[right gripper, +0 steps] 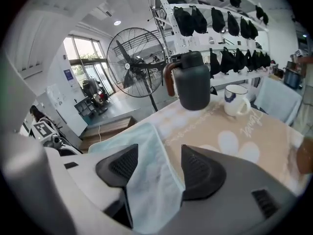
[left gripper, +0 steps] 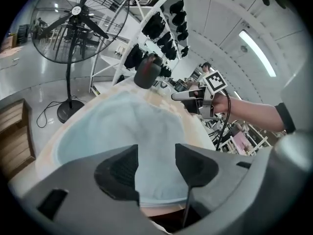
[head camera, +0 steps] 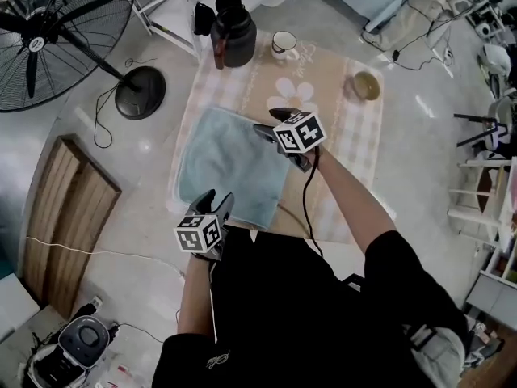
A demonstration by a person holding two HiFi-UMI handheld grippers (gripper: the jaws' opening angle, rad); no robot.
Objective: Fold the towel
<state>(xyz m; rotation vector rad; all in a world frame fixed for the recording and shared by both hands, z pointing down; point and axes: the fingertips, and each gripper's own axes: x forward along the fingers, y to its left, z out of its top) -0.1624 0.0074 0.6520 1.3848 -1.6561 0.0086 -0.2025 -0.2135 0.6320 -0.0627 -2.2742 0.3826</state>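
The light blue terry towel point(head camera: 230, 164) lies flat as a rough rectangle on the desk point(head camera: 349, 140), which wears a beige checked cloth with a flower print. The towel's near edge lies by the desk's front. Both tools stand wide and pinch nothing. The left tool point(head camera: 217, 203) hovers over the towel's near edge and the right tool point(head camera: 269, 124) near its far right corner. In each gripper view blue cloth shows between the pads, unpressed. For the next fold, I judge each tool should drop onto 1 corner of a shared edge and bite every layer. They should lift only enough to clear, then carry that edge across evenly so the 2 corners land square.
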